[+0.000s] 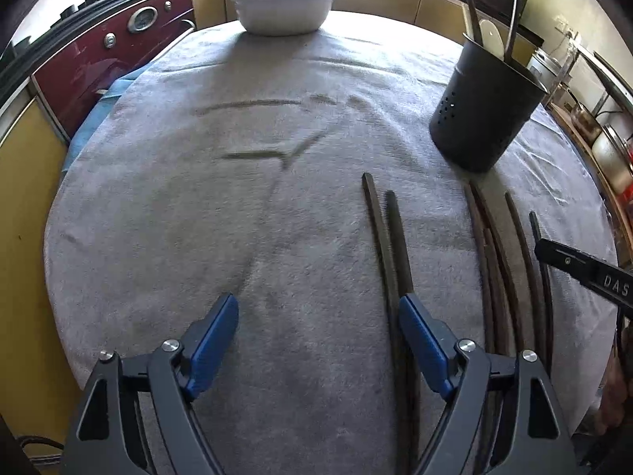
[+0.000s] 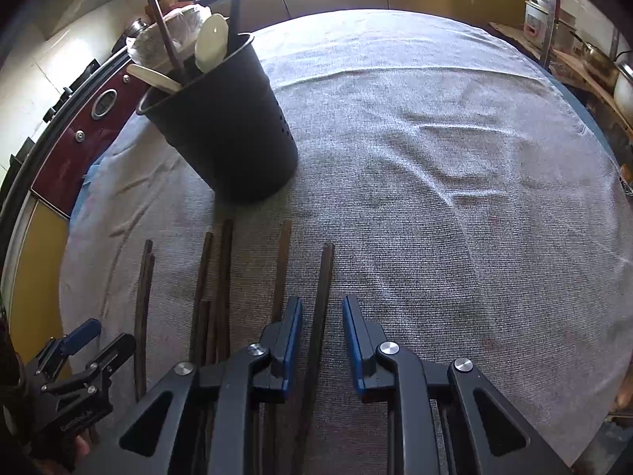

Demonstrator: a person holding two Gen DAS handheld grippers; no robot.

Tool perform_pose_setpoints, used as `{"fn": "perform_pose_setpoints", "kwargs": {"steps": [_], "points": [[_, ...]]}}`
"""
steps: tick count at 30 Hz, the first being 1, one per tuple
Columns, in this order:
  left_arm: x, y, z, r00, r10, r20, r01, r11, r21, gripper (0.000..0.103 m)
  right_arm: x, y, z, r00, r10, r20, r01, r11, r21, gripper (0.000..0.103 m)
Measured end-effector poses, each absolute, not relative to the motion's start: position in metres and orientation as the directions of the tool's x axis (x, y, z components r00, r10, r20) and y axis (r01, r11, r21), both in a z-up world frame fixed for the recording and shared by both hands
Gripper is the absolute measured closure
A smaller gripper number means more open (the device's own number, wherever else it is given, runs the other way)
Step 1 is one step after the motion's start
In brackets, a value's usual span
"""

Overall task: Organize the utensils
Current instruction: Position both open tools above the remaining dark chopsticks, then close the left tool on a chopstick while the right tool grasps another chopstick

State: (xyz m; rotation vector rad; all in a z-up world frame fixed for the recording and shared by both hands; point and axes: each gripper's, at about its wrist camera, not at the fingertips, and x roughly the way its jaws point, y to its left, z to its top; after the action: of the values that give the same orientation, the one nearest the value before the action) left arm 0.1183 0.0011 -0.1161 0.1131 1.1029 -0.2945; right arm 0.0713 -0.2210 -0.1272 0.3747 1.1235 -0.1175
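Several dark wooden chopsticks (image 1: 395, 237) lie on a grey towel (image 1: 237, 217), lengthwise towards a black perforated utensil holder (image 1: 486, 107) that holds pale spoons and dark sticks. My left gripper (image 1: 318, 340) is open, with one pair of chopsticks just by its right finger. In the right wrist view the holder (image 2: 229, 126) stands at the far left. My right gripper (image 2: 322, 340) is open with one dark chopstick (image 2: 322, 297) between its fingers, and other chopsticks (image 2: 221, 277) lie to its left. The left gripper also shows in the right wrist view (image 2: 95, 344).
A white bowl (image 1: 283, 10) with white things stands at the far edge of the table. A dark red oven front (image 1: 107, 51) and yellow cabinets lie to the left. Shelves with pots (image 2: 593, 59) stand at the right.
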Motion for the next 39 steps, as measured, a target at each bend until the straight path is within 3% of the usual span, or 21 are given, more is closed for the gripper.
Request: {"fn": "perform_pose_setpoints", "kwargs": {"steps": [2,8,10,19,26,30,32,36,39], "points": [[0.12,-0.008,-0.12,0.431,-0.138,-0.892,0.308,0.951,0.002,0.019,0.072,-0.221,-0.129,0.434,0.096,-0.896,0.278,0.931,0.234,0.079],[0.125,0.001,-0.123,0.437,-0.15,-0.887,0.309,0.951,-0.009,0.019,0.071,-0.226,-0.129,0.435,0.118,-0.892,0.275,0.927,0.257,0.079],[0.128,0.003,-0.122,0.432,-0.15,-0.889,0.313,0.95,-0.008,0.023,0.072,-0.226,-0.129,0.426,0.113,-0.897,0.266,0.933,0.244,0.079],[0.182,-0.019,-0.119,0.247,-0.117,-0.962,0.358,0.934,-0.022,0.023,0.108,-0.229,-0.125,0.245,0.148,-0.958,0.256,0.943,0.211,0.08],[0.212,-0.025,-0.118,0.18,-0.111,-0.977,0.332,0.942,-0.046,0.024,0.125,-0.228,-0.124,0.212,0.141,-0.967,0.272,0.942,0.197,0.078],[0.219,-0.029,-0.115,0.221,-0.082,-0.972,0.334,0.943,-0.004,0.042,0.128,-0.219,-0.122,0.223,0.103,-0.969,0.25,0.955,0.159,0.079],[0.219,-0.031,-0.114,0.237,-0.091,-0.967,0.344,0.939,-0.004,0.053,0.128,-0.212,-0.122,0.23,0.069,-0.971,0.239,0.963,0.125,0.086],[0.222,-0.038,-0.109,0.275,-0.119,-0.954,0.354,0.935,-0.014,0.088,0.126,-0.206,-0.122,0.259,0.049,-0.965,0.233,0.966,0.111,0.093],[0.22,-0.037,-0.108,0.301,-0.137,-0.944,0.352,0.936,-0.023,0.093,0.121,-0.21,-0.122,0.282,0.059,-0.958,0.228,0.965,0.127,0.095]]}}
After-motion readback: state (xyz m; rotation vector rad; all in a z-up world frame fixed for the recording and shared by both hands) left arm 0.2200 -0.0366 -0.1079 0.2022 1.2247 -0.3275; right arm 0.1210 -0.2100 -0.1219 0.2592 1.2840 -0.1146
